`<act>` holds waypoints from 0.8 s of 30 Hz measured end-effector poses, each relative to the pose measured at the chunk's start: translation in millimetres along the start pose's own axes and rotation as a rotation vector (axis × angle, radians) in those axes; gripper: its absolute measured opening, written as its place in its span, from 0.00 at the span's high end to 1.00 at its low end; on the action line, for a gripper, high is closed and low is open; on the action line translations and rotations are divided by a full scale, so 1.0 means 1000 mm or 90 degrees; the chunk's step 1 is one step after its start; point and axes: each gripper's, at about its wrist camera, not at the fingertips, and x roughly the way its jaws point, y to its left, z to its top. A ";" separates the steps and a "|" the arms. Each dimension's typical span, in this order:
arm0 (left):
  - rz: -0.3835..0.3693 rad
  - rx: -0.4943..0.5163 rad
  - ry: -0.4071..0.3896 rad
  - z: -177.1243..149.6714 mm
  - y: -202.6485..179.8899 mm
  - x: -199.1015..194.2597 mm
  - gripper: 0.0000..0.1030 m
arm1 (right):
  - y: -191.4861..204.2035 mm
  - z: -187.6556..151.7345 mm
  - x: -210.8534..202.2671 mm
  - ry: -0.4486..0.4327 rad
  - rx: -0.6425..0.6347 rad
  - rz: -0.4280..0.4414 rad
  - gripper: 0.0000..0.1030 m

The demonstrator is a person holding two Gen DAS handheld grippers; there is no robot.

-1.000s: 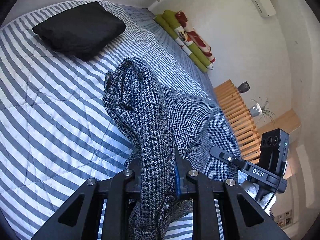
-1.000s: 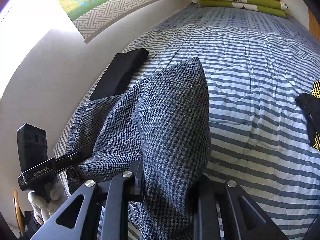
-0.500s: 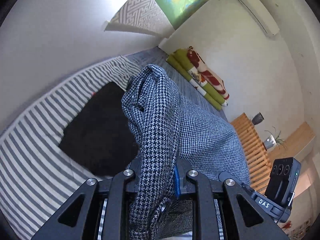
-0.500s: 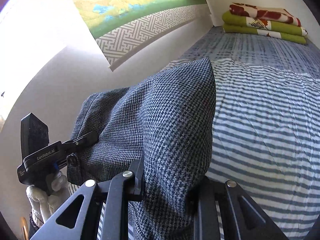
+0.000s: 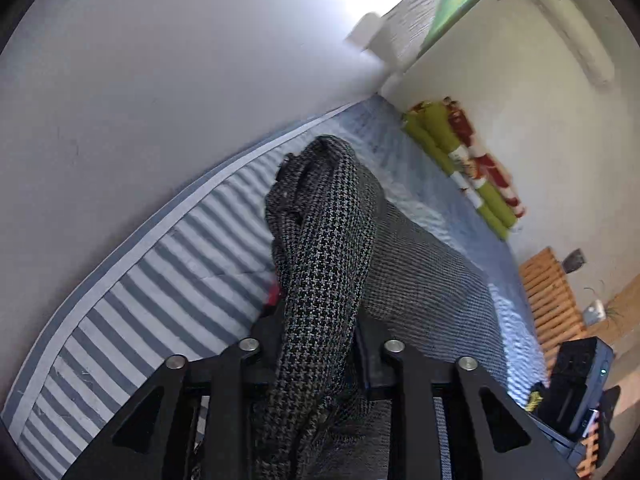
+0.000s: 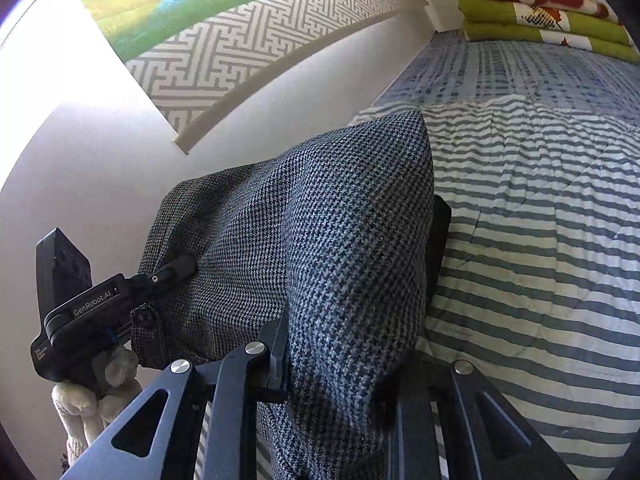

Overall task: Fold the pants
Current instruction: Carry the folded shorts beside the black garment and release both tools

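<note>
the left gripper point(image 5: 320, 344) is clamping a bunched edge of the houndstooth pants point(image 5: 324, 240), and the right gripper point(image 6: 340, 360) is pinching another fold of them; the cloth is hanging lifted between the two, above the near left side of the striped bed point(image 6: 540, 220)

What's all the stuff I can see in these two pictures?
pants: one, grey houndstooth, lifted above the bed, clamped in both grippers
bedspread: one, blue-and-white striped, covering the bed
blankets: one stack, green and red, at the bed's far end
picture: one, green and yellow with a grey maze border, on the wall
slats: one set, wooden, beside the bed
left gripper: black, shut on pants
right gripper: black, shut on pants
</note>
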 end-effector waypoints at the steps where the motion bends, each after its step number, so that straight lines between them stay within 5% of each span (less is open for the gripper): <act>1: 0.035 -0.009 0.012 -0.002 0.008 0.013 0.58 | -0.008 -0.002 0.013 0.026 0.009 -0.016 0.73; 3: 0.044 -0.015 0.013 -0.007 0.016 0.022 0.56 | -0.026 -0.009 0.024 0.051 0.047 -0.041 0.47; 5: 0.043 -0.014 -0.010 -0.012 0.017 0.015 0.49 | -0.039 -0.013 0.015 0.050 0.070 -0.011 0.44; 9: 0.089 0.009 -0.038 -0.022 0.010 -0.007 0.48 | -0.035 -0.020 -0.016 0.023 0.026 -0.059 0.44; 13: 0.066 0.037 -0.076 -0.037 -0.005 -0.042 0.48 | -0.007 -0.032 -0.051 -0.042 -0.051 -0.093 0.44; 16: 0.051 0.093 -0.048 -0.051 -0.030 -0.042 0.48 | 0.021 -0.047 -0.065 -0.064 -0.105 -0.087 0.47; 20: 0.056 0.090 0.023 -0.071 -0.041 -0.014 0.48 | 0.034 -0.060 -0.051 -0.001 -0.129 -0.095 0.71; 24: 0.132 0.056 0.076 -0.110 -0.037 -0.008 0.50 | 0.019 -0.083 -0.030 0.109 -0.100 -0.130 0.71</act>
